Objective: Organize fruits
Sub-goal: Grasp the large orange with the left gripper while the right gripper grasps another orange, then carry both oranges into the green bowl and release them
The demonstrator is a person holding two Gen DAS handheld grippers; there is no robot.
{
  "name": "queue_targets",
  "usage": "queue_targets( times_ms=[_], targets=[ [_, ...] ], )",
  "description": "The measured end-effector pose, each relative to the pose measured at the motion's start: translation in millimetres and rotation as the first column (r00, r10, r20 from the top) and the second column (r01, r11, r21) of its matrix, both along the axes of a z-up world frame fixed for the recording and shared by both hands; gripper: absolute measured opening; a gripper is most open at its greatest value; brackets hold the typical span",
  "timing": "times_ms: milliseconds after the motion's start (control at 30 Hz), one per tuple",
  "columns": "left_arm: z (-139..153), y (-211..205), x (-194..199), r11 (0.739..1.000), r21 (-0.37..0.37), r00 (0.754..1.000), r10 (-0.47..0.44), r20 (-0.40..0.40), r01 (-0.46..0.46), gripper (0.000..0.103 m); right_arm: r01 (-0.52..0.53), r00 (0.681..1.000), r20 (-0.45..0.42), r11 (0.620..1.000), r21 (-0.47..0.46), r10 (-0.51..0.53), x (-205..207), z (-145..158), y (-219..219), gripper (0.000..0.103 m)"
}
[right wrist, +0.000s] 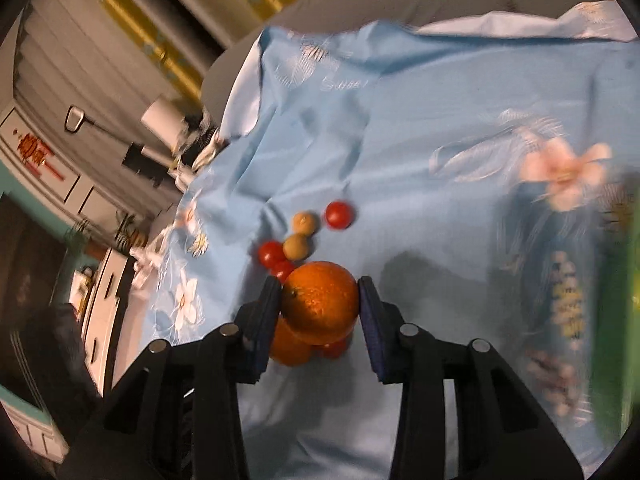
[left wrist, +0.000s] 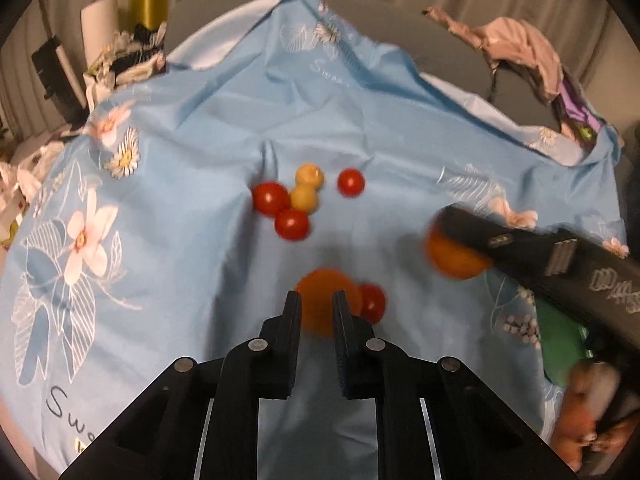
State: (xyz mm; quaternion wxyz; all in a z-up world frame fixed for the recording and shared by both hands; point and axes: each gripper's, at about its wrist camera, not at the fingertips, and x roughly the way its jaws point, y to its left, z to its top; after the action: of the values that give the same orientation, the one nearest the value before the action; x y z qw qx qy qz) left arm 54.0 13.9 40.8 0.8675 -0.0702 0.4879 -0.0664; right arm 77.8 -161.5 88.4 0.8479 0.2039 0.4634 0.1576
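My right gripper (right wrist: 320,304) is shut on an orange (right wrist: 321,301) and holds it above the blue floral cloth (right wrist: 420,128); it also shows in the left wrist view (left wrist: 452,258). A second orange (left wrist: 320,306) lies on the cloth with a red tomato (left wrist: 373,302) beside it. My left gripper (left wrist: 317,304) hovers over that orange, jaws slightly apart and empty. Farther off lie three red tomatoes (left wrist: 271,198) and two yellow-tan fruits (left wrist: 309,176).
Something green (left wrist: 560,346) lies at the cloth's right edge. Crumpled pink fabric (left wrist: 520,46) sits far right, a pile of clutter (left wrist: 120,60) far left. A person's hand (left wrist: 588,420) holds the right gripper.
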Motion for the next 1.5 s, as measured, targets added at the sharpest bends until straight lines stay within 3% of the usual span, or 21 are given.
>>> queue_targets(
  times_ms=[133,200,267,433,667,833,1000,1133,1333,1500],
  targets=[
    [3,16,4,0.998,-0.046,0.999,0.051,-0.015,-0.052,0.019,0.043,0.999,0.028,0.999,0.009,-0.043,-10,9,-18,0.039],
    [3,22,6,0.995,-0.067,0.997,0.074,-0.022,-0.075,0.035,0.064,0.997,0.038,0.998,-0.002,-0.064,-13,12,-23,0.039],
    [-1,26,10,0.992,-0.081,0.995,0.089,-0.052,-0.093,0.041,0.079,0.996,0.042,0.997,0.005,-0.079,-15,14,-27,0.039],
    [-3,25,17,0.987,-0.097,0.989,0.121,-0.083,-0.129,0.041,0.102,0.993,0.063,0.994,0.024,-0.104,-20,20,-35,0.039],
    [6,0,38,0.986,-0.159,0.996,0.044,-0.075,-0.056,0.045,0.135,0.988,0.074,0.99,0.041,-0.138,-25,24,-48,0.039],
    [-9,-20,51,0.997,-0.069,0.993,0.022,-0.112,-0.03,0.047,0.156,0.983,0.088,0.986,0.057,-0.161,-29,28,-59,0.039],
    [-27,-27,51,0.999,-0.03,0.991,0.02,-0.136,-0.024,0.047,0.187,0.976,0.096,0.98,0.07,-0.193,-34,31,-71,0.039],
    [-25,-27,48,0.999,-0.045,0.993,0.023,-0.12,-0.028,0.044,0.224,0.967,0.115,0.973,0.057,-0.229,-42,36,-81,0.039],
    [30,-51,21,0.992,-0.102,0.996,-0.077,0.042,0.081,0.044,0.312,0.937,0.151,0.949,0.041,-0.314,-57,50,-105,0.039],
    [81,-94,-6,0.954,-0.152,0.954,-0.227,0.195,0.258,0.044,0.424,0.889,0.179,0.905,0.022,-0.421,-78,59,-137,0.039]
  ],
)
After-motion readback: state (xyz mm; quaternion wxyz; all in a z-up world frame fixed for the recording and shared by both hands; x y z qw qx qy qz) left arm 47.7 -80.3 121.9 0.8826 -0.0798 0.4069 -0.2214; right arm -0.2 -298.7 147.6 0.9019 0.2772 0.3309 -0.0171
